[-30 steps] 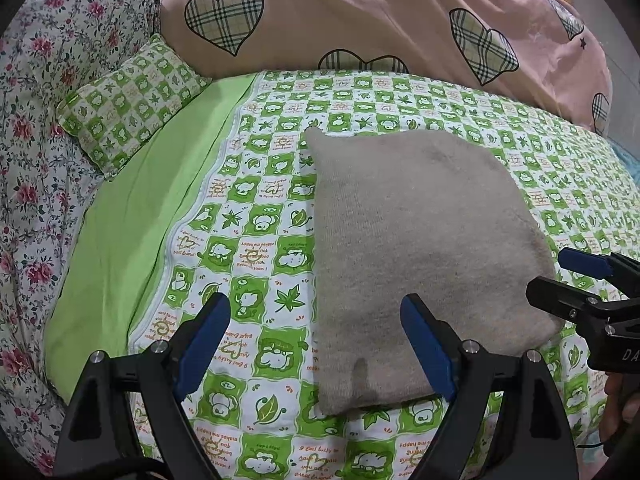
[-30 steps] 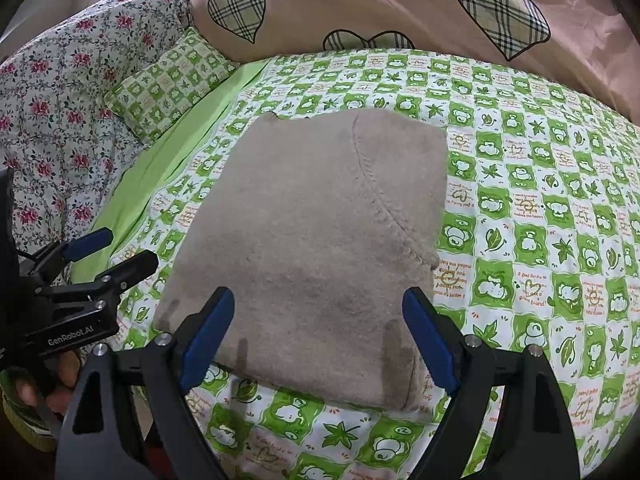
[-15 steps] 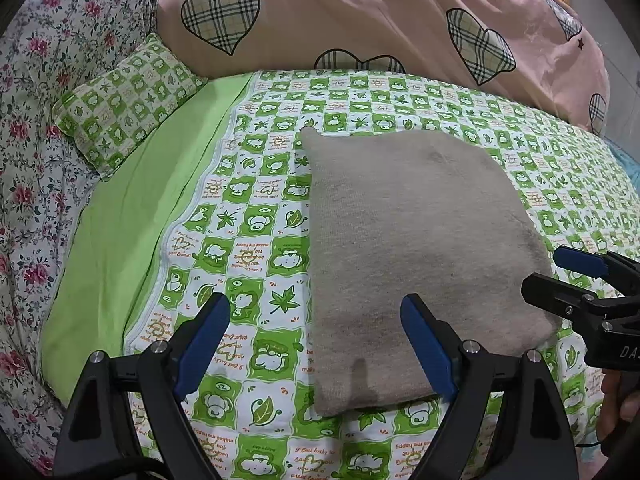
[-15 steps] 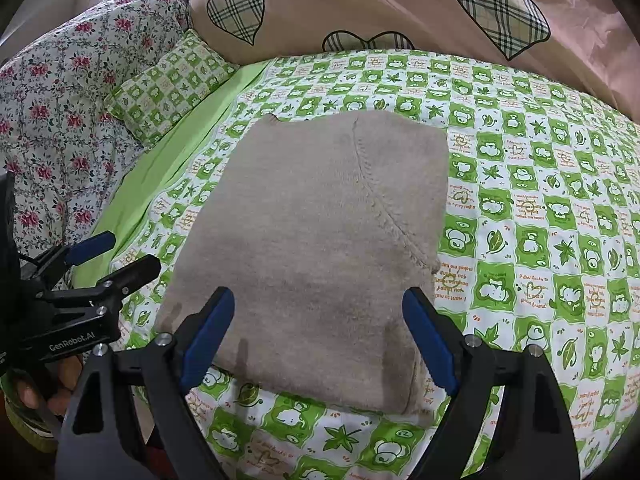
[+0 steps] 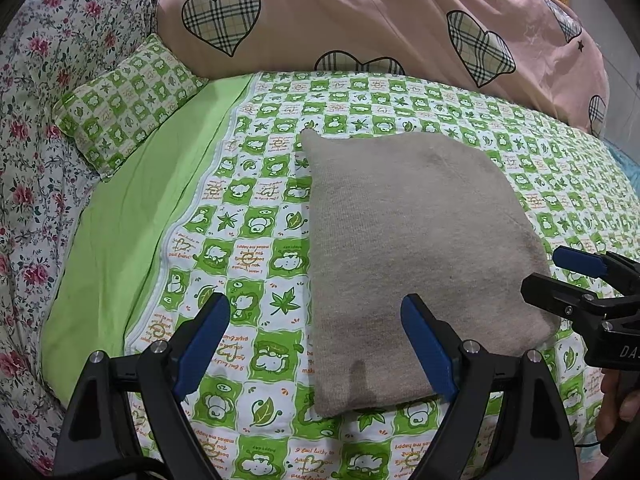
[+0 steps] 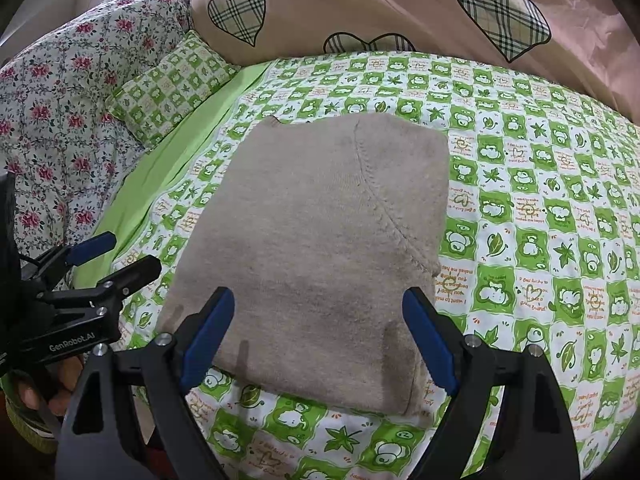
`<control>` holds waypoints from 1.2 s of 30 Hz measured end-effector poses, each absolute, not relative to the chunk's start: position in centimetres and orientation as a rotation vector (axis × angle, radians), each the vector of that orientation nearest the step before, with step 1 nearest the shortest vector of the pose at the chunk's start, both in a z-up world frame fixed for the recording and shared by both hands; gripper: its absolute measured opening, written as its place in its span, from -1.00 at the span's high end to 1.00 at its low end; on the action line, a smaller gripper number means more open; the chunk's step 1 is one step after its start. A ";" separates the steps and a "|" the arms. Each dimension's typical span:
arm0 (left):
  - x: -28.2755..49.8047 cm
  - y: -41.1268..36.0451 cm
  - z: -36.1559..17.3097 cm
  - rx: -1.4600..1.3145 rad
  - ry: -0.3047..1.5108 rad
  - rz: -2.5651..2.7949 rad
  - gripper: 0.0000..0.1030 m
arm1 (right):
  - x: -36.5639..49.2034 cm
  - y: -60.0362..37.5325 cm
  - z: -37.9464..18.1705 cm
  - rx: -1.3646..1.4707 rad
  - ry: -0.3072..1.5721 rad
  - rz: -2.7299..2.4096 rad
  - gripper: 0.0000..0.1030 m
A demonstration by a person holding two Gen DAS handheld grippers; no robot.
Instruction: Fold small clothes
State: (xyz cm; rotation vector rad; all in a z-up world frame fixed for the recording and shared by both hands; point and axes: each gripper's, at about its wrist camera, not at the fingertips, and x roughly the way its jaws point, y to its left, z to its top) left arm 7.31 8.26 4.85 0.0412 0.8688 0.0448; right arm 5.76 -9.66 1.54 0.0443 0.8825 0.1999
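Nearest the lens in the left wrist view, the left gripper [image 5: 316, 340] is held low over the near edge of the bed, its two blue-padded fingers [image 5: 202, 344] spread wide with nothing between them; they frame the near left corner of the folded garment [image 5: 416, 248]. The right gripper [image 6: 320, 340] is posed the same way, jaws wide apart and empty, hovering over the garment's near edge without visibly touching it. Each gripper also shows from the side in the other's view: the right one [image 5: 560, 276] enters from the right with part of the person's right hand [image 5: 618, 404] below it, and the left one [image 6: 116, 256] enters from the left above the left hand [image 6: 44, 384] gripping its handle.

One garment is in view, a beige knitted piece [image 6: 320, 240] folded into a rough square and lying flat on the green-and-white checked sheet [image 5: 248, 264], with a curved seam [image 6: 384, 204] running across its right part. Left of the sheet runs a plain green strip [image 5: 120, 248]. Farther back sits one small checked pillow [image 5: 128, 100] against a floral quilt [image 5: 28, 160], and at the far end one large pink duvet [image 5: 360, 12] printed with plaid hearts
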 end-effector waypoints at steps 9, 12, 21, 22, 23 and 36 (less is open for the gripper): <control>7.2 8.4 5.0 0.034 0.870 0.050 -0.70 | 5.8 -9.7 1.7 0.046 0.876 0.202 -0.67; 7.2 8.4 5.0 0.033 0.870 0.052 -0.70 | 5.6 -9.6 1.7 0.046 0.875 0.200 -0.67; 7.4 8.4 5.0 0.032 0.872 0.045 -0.71 | 5.7 -9.7 1.7 0.048 0.875 0.202 -0.67; 7.4 8.4 5.0 0.032 0.872 0.045 -0.71 | 5.7 -9.7 1.7 0.047 0.876 0.202 -0.67; 7.5 8.3 5.0 0.033 0.873 0.046 -0.71 | 5.7 -9.7 1.7 0.046 0.876 0.203 -0.67; 7.6 7.9 5.0 0.036 0.872 0.047 -0.71 | 5.9 -9.9 1.9 0.049 0.872 0.204 -0.67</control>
